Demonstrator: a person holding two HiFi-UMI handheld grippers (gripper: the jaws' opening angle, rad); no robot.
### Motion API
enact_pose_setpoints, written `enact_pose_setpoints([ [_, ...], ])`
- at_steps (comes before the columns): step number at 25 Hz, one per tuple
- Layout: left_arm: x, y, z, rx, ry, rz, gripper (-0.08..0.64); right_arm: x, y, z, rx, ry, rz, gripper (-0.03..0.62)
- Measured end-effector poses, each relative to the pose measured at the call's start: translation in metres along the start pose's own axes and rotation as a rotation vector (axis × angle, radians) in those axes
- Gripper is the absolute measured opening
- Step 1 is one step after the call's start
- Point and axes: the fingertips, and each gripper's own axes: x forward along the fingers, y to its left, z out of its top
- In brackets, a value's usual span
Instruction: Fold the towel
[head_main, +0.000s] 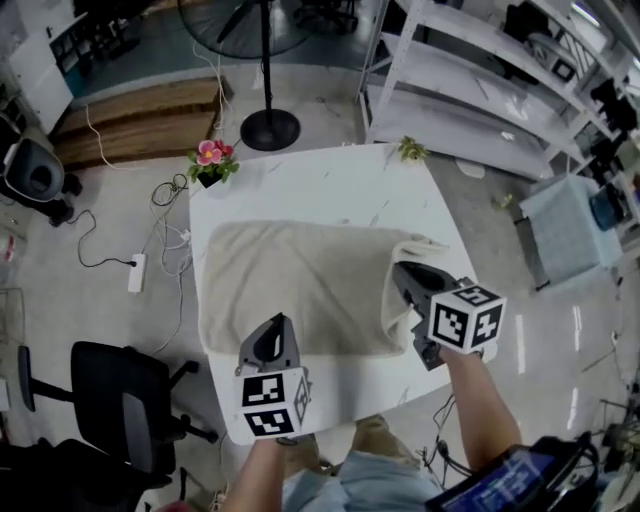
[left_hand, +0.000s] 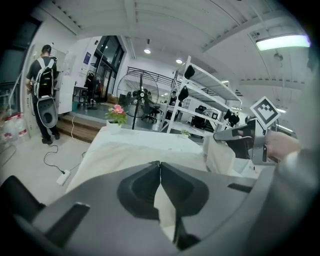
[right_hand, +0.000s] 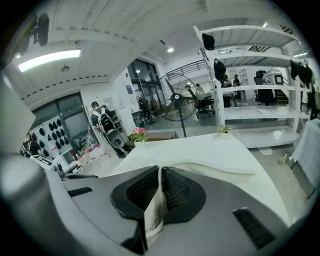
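A beige towel (head_main: 300, 285) lies spread on the white table (head_main: 330, 180). My left gripper (head_main: 277, 322) is at the towel's near edge, shut on a pinch of cloth; in the left gripper view a fold of the towel (left_hand: 165, 210) hangs between its closed jaws (left_hand: 159, 165). The right gripper (head_main: 398, 268) is shut on the towel's right-hand corner, which is lifted and turned over toward the middle. A strip of towel (right_hand: 156, 210) shows clamped in the right gripper (right_hand: 160, 170). From the left gripper view, the right gripper (left_hand: 235, 137) holds its hanging corner up at the right.
A pot of pink flowers (head_main: 211, 163) stands at the table's far left corner and a small plant (head_main: 411, 150) at the far right corner. Around the table: a fan stand (head_main: 268, 128), white shelving (head_main: 480, 100), an office chair (head_main: 120, 400), floor cables (head_main: 137, 272). A person with a backpack (left_hand: 44, 90) stands far left.
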Motion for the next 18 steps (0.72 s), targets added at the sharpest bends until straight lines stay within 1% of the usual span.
enact_pose_setpoints([
  [5,-0.029,0.066,-0.001,-0.058,-0.028,0.09,0.009,0.059,0.07,0.005,-0.082,0.033,0.098,0.034],
  [11,-0.06,0.134,-0.011,-0.121,-0.035,0.19,0.009,0.121,0.154,0.002,-0.182,0.083,0.216,0.034],
  [15,-0.073,0.165,-0.018,-0.16,-0.035,0.239,0.009,0.156,0.206,-0.009,-0.236,0.12,0.29,0.034],
  [18,-0.08,0.18,-0.027,-0.183,-0.013,0.26,0.009,0.18,0.234,-0.027,-0.265,0.166,0.327,0.034],
])
